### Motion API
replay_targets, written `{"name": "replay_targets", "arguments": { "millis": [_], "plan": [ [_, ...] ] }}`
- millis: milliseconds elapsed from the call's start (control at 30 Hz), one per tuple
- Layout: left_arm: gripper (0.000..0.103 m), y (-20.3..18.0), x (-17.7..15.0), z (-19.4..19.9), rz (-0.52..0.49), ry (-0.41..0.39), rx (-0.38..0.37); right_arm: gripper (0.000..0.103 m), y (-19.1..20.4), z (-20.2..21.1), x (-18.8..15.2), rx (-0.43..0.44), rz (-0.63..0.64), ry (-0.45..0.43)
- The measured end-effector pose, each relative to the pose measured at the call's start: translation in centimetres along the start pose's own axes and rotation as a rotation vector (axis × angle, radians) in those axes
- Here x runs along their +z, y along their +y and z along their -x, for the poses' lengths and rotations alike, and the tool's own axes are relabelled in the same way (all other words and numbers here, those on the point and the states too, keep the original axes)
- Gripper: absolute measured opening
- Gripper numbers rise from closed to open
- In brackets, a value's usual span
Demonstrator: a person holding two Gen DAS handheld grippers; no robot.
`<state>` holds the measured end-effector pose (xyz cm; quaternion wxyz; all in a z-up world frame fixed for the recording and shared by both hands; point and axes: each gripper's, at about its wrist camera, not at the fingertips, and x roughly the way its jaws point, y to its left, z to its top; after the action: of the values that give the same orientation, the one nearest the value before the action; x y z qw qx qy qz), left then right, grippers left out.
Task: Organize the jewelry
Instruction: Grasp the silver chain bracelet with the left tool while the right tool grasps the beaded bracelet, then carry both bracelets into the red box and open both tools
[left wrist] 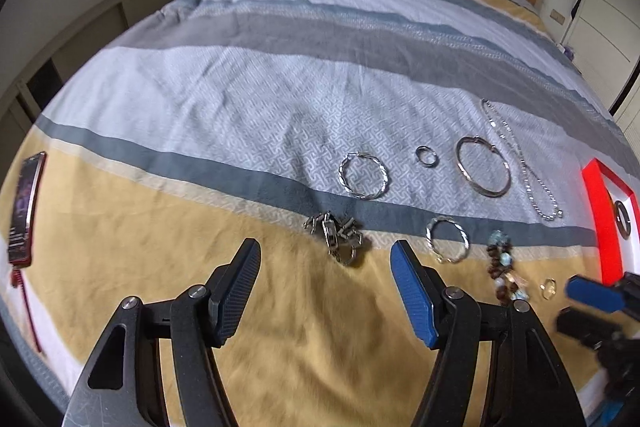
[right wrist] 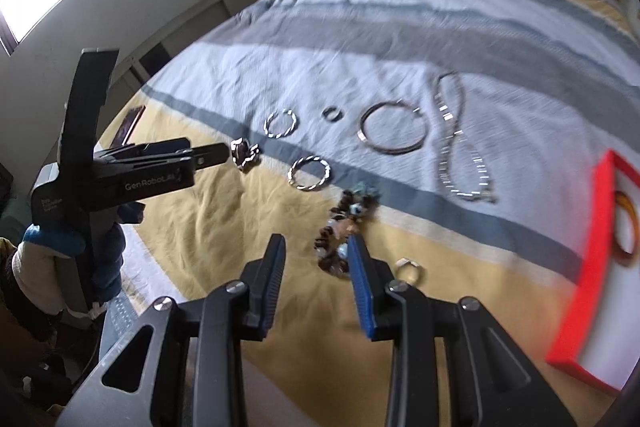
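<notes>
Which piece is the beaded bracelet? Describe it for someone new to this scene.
Start at the red-rimmed white tray, then go left along the yellow stripe of the bedspread. The brown and turquoise beaded bracelet lies bunched there, the only colourful beaded piece among silver metal hoops and chains.

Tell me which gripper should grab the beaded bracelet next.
Right. The right gripper is open with the beaded bracelet just ahead of its fingertips; the left gripper faces the chain-link bracelet instead.

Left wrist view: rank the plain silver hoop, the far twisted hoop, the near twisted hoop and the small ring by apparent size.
1. Plain silver hoop, largest.
2. Far twisted hoop.
3. Near twisted hoop; close to the far one, though nearer the camera, so that order is unsure.
4. Small ring, smallest.
</notes>
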<state>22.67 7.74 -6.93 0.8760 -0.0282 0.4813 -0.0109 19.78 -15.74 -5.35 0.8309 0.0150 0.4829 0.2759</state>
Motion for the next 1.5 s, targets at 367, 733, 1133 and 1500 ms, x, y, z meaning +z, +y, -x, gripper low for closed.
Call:
{"name": "replay_targets", "arguments": {
  "millis": [367,733,1133,1500],
  "plan": [
    [0.062,-0.2,0.0,-4.1,0.015,0.049,-0.029,0.031,-2.0,-4.5,0.0,-0.016,-0.067,0.066],
    [0.025,1.4,0.2,-4.3,0.048,0.031,-0.041,0.02,-0.8,-6.2,0.2,0.007,-0.034,0.108],
    [0.024,1.3,-0.5,-0.6,0.048,-0.008,-0.04,0.017,1.1,-2.7,-0.2,0.052,-0.019,0.056],
    [0.024,1.5,-1.6,7.3,0.048,-0.105,-0.026,0.017,4.3,4.9,-0.4,0.05,0.015,-0.062]
  ]
}}
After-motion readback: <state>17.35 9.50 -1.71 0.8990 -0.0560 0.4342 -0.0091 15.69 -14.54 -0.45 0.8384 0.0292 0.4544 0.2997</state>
